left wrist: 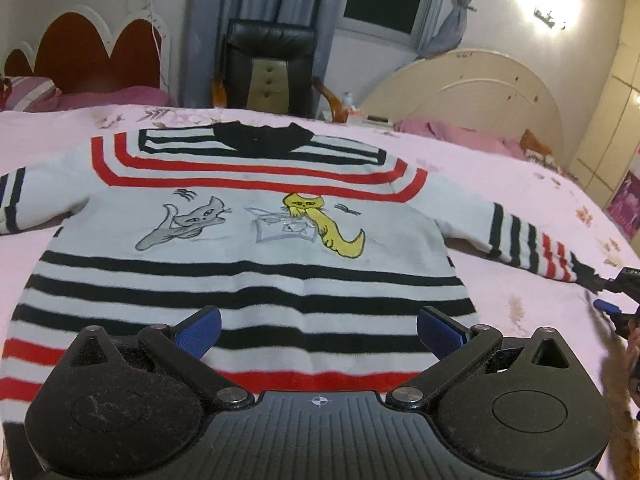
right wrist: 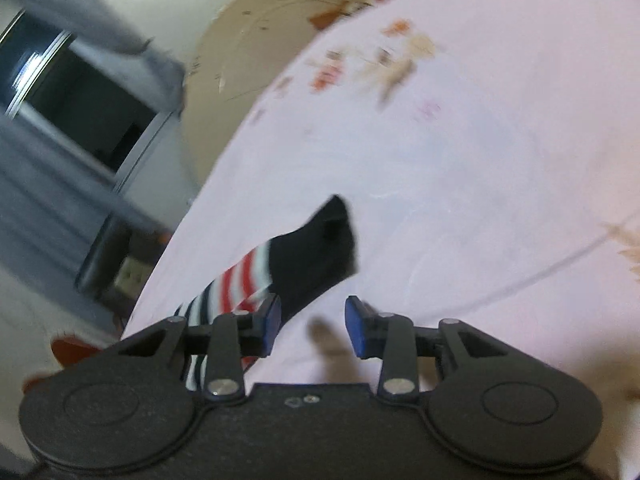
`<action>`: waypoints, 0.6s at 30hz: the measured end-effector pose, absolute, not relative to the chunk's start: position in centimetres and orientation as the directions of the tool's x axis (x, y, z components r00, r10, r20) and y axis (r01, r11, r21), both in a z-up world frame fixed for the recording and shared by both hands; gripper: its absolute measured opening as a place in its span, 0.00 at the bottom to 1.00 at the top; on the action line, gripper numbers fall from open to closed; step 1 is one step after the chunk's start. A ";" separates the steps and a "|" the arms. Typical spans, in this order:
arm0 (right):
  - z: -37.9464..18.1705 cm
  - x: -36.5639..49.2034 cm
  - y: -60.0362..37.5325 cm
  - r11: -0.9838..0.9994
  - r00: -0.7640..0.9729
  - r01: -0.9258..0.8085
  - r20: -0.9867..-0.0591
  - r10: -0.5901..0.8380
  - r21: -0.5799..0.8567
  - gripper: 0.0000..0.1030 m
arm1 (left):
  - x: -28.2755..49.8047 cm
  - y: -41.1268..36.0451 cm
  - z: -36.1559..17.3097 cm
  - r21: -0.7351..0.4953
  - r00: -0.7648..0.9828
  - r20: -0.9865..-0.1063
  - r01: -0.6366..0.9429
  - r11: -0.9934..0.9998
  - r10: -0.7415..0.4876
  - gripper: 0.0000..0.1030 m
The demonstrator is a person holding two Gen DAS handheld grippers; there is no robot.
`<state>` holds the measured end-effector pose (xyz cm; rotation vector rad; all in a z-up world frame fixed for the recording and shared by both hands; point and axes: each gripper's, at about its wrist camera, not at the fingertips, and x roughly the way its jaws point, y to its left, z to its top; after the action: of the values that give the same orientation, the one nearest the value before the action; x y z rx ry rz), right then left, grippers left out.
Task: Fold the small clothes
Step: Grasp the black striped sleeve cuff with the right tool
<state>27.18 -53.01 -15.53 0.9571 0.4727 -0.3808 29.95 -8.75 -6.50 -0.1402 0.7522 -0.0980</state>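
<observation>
A small white sweater (left wrist: 256, 236) with black and red stripes and two cartoon cats lies flat, front up, on the pink bedspread (left wrist: 500, 184), sleeves spread to both sides. My left gripper (left wrist: 320, 332) hovers open over its lower hem, blue pads wide apart with nothing between them. The right sleeve's black cuff (right wrist: 316, 252) lies just ahead of my right gripper (right wrist: 314, 326). Its jaws stand partly apart; the cuff's edge lies by the left pad (right wrist: 271, 322) and bedspread shows in the gap. From the left wrist view the right gripper (left wrist: 612, 292) sits at the cuff (left wrist: 580, 272).
A black chair (left wrist: 268, 64) stands behind the bed's far edge, before grey curtains and a dark window. A red headboard (left wrist: 88, 52) is at the far left, a cream headboard (left wrist: 480, 92) at the far right. Pink pillows lie by both.
</observation>
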 end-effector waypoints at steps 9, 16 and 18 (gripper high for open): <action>-16.3 28.9 -52.5 0.567 0.838 0.506 -0.525 -0.145 0.651 0.27 | 32.0 -7.0 -7.9 -0.144 0.705 -0.704 -0.022 0.989 -0.087 1.00; -14.5 31.4 -51.4 0.640 0.809 0.530 -0.558 -0.185 0.556 0.07 | 34.4 -3.3 -8.9 -0.063 0.678 -0.734 -0.013 0.998 -0.038 1.00; -13.5 32.4 -49.9 0.690 0.814 0.502 -0.554 -0.174 0.522 0.07 | 35.4 -1.6 -9.4 -0.088 0.673 -0.738 -0.021 0.996 -0.051 1.00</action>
<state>32.41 -49.94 -13.55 0.7164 0.4942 -0.3957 35.37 -1.60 -9.39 -0.0921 0.8322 -0.0168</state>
